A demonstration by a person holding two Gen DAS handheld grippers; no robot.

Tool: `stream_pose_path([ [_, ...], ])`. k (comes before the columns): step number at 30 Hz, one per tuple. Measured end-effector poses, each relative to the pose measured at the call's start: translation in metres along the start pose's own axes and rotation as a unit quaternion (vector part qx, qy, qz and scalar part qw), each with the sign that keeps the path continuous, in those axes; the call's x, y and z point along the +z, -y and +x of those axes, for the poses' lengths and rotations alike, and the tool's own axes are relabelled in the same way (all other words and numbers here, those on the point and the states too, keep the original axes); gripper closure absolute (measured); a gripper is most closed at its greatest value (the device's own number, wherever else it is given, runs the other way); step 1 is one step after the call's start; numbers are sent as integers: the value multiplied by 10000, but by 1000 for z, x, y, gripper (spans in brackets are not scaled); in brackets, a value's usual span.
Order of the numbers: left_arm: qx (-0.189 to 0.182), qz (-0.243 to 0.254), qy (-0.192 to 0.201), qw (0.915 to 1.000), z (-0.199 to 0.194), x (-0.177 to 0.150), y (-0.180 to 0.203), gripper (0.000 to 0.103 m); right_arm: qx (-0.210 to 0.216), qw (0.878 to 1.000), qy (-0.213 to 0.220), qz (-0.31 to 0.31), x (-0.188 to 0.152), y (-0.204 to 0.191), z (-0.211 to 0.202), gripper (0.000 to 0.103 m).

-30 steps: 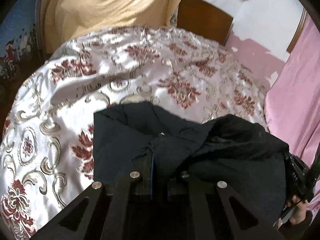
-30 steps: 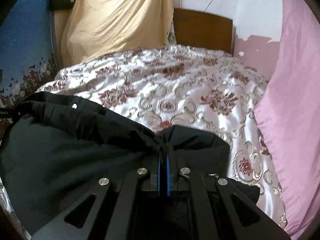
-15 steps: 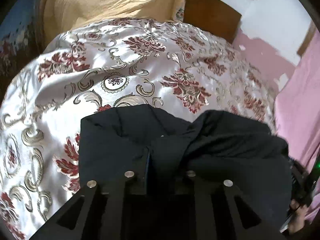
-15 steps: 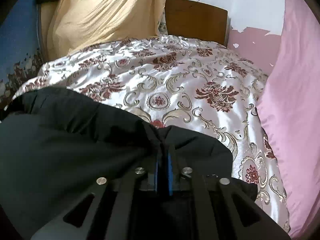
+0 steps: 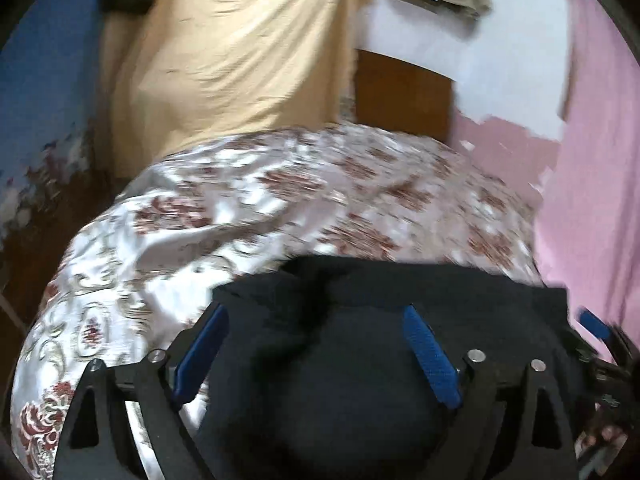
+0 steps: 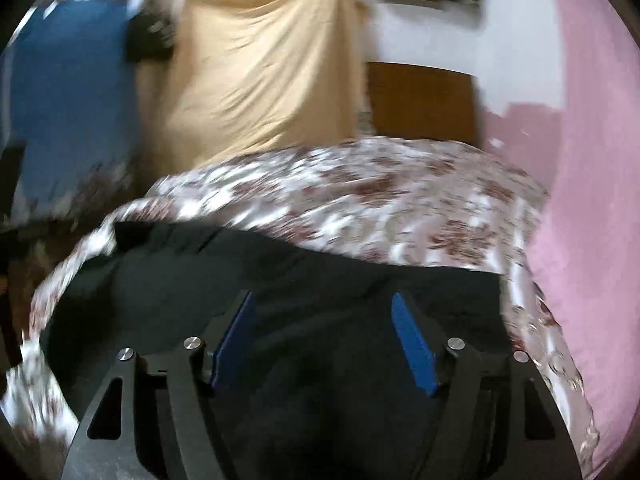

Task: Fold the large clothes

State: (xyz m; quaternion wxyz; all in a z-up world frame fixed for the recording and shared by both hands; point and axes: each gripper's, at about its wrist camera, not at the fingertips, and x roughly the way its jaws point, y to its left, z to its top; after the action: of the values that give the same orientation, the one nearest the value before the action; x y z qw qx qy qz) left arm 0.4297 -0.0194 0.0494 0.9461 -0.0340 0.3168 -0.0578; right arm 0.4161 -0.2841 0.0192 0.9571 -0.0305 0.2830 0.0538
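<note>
I am holding my left hand-held gripper point(image 5: 316, 316) over the large black fabric garment point(image 5: 360, 360), and its two blue-padded fingers point(image 5: 430, 354) are standing wide apart with nothing pinched between them. My right hand-held gripper point(image 6: 322, 310) is standing the same way, its blue pads point(image 6: 412, 346) spread well apart above the same dark cloth point(image 6: 280, 300), which is not clamped by either one.

The garment is lying on the bed, on the shiny white satin bedspread with dark red floral medallions point(image 5: 240, 208), at the near edge of it just below both grippers. In the right wrist view the black cloth is reaching far to the left across the spread, and its far edge is running roughly level across the bed. Both views are blurring, so I cannot make out fine folds in the cloth.

Behind the bed a brown wooden headboard point(image 6: 420, 100) is showing, with a pale yellow hanging cloth point(image 5: 232, 60) beside it on the left and a pink curtain point(image 6: 592, 160) along the right side.
</note>
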Motion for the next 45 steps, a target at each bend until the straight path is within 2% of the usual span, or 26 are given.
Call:
stream_pose_path([
  [3,-30,522,-322,9981,26,-9,33,7,9,9998,-148,-128,2,-9,24,36],
  [6,253,832,-419,9953,56,-8,46,7,-154,9995,-276,-63,11,-3,54,36],
  [9,474,690,-542,9950,87,0,35,0,-141,9976,-654,179,11,12,89,34],
  [12,280,258,-818,9959,115,1,19,0,66,9946,-906,507,3,26,118,28],
  [17,267,188,-907,9953,142,-4,19,0,192,9906,-1181,662,-8,29,154,24],
  [20,233,114,-988,9948,153,-3,18,0,229,9896,-1218,731,-13,29,163,23],
  [24,174,46,-910,9957,158,-6,16,0,209,9902,-1162,749,-18,28,169,23],
  [33,39,-90,-778,9969,160,-12,11,0,223,9914,-1004,811,-21,29,168,23],
  [45,43,-87,-803,9967,158,-13,10,0,207,9920,-919,834,-23,28,163,23],
])
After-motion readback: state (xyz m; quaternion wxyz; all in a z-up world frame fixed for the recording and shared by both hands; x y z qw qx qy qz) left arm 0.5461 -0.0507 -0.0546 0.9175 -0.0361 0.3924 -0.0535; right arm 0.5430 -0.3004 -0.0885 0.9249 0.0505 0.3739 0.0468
